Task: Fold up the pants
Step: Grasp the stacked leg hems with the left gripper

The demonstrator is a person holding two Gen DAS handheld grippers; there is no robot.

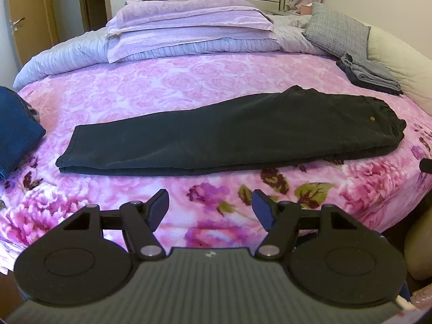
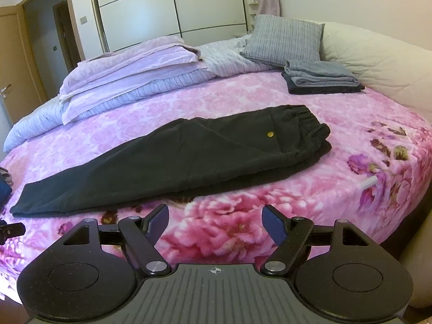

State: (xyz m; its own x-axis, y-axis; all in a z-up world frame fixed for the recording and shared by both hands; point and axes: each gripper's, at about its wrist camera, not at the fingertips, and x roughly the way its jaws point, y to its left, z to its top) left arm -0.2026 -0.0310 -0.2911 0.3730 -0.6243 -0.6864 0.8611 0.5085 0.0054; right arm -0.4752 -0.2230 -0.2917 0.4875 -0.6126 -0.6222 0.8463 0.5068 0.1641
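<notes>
Black pants [image 1: 229, 132] lie flat on the pink floral bedspread [image 1: 162, 86], folded lengthwise with one leg on the other. Their cuffs point left and the elastic waistband [image 2: 307, 124] right, with a brass button [image 2: 269, 134] showing. My left gripper [image 1: 210, 202] hovers open over the bedspread just in front of the pants' near edge, nothing between its fingers. My right gripper [image 2: 215, 217] is likewise open and empty, near the pants' [image 2: 175, 156] front edge, below the seat area.
A stack of folded grey and dark clothes [image 2: 321, 79] sits at the back right. Folded blue denim [image 1: 16, 132] lies at the left edge. Lilac pillows [image 1: 189, 24] and a grey cushion [image 2: 283, 40] line the headboard side. A small white tag [image 2: 368, 182] lies on the spread.
</notes>
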